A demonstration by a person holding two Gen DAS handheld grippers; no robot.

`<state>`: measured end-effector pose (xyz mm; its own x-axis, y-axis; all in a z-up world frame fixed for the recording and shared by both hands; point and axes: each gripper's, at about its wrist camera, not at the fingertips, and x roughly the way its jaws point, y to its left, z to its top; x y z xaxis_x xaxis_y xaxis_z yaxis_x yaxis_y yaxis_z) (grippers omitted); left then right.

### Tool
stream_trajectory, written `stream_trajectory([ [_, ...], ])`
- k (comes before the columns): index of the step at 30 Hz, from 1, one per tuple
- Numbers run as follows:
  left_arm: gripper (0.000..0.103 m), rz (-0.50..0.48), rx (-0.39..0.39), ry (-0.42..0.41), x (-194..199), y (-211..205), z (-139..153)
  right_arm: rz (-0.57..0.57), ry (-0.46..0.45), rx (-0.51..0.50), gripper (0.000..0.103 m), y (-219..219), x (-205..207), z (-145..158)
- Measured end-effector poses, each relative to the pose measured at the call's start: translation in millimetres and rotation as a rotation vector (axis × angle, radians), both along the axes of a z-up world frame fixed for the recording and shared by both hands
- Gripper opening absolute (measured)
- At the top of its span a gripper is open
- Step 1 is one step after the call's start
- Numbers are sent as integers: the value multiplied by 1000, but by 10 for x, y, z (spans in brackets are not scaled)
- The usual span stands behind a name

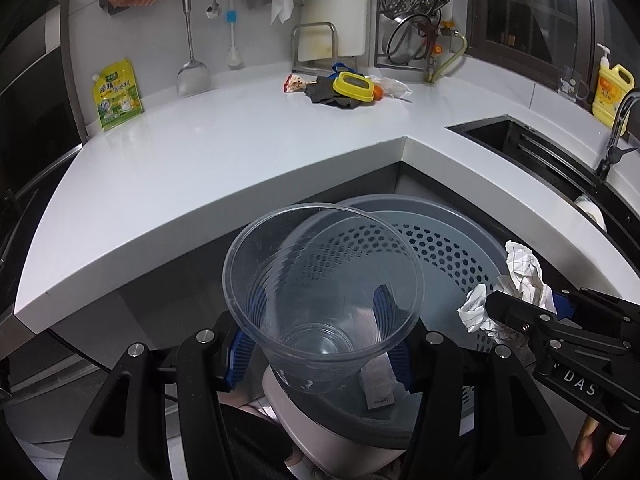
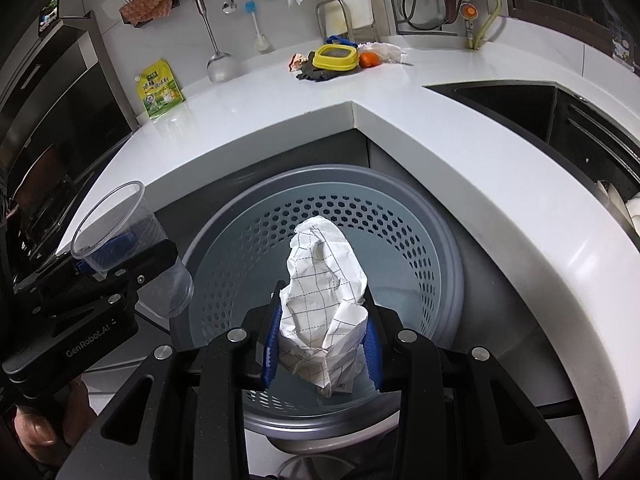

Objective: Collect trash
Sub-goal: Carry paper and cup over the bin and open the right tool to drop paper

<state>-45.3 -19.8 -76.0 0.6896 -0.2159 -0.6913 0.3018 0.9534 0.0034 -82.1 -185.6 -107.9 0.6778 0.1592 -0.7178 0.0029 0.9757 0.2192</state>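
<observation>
My left gripper (image 1: 320, 320) is shut on a clear plastic cup (image 1: 320, 292), its blue pads pressing the cup's sides, mouth toward the camera. The cup hangs over the grey perforated trash bin (image 1: 452, 240) below the counter's inner corner. My right gripper (image 2: 320, 336) is shut on a crumpled white paper with a grid print (image 2: 324, 280), held above the bin (image 2: 400, 216). In the left wrist view the right gripper (image 1: 520, 312) and its paper (image 1: 520, 268) show at the right; in the right wrist view the left gripper (image 2: 104, 268) and cup (image 2: 120, 236) show at the left.
A white L-shaped counter (image 1: 240, 140) wraps the bin. At its back lie a yellow-lidded box (image 1: 354, 86), dark gloves (image 1: 328, 94), a snack wrapper (image 1: 294, 82), an orange and crumpled tissue (image 1: 394, 86). A green pouch (image 1: 116, 94) leans left. A sink (image 1: 520, 140) and yellow soap bottle (image 1: 612, 94) sit right.
</observation>
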Motion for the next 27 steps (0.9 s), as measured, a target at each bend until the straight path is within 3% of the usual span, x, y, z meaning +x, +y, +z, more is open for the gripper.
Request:
stream_trajectory([
  [22,58,-2,-5,42,23,41,-130,0,35,4,34,-10,79,-100],
  [27,66,7,-7,36,19,77,-118,-18,13,7,49,-50,50,-68],
])
